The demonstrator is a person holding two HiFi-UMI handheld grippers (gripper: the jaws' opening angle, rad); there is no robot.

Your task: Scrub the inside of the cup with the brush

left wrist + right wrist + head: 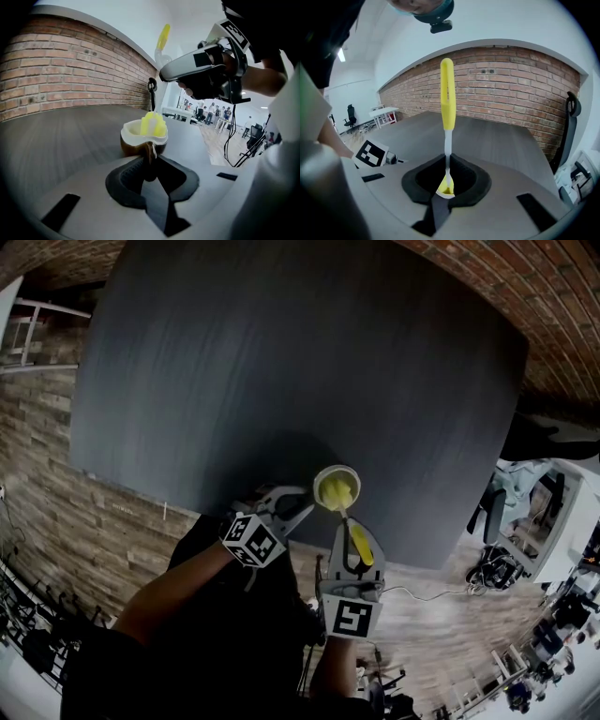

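Note:
A brown cup with a white rim is held just above the near edge of the dark table. My left gripper is shut on the cup's handle; in the left gripper view the cup sits just beyond that left gripper. The yellow brush head stands inside the cup. From above, my right gripper is shut on the brush's thin white stem, with the yellow handle sticking up past the right gripper. Under the jaws, the cup rim shows.
A brick wall runs behind the table. Beyond the table's right end stand white desks and office chairs, with people far off. A person's arm and dark clothing fill the lower head view.

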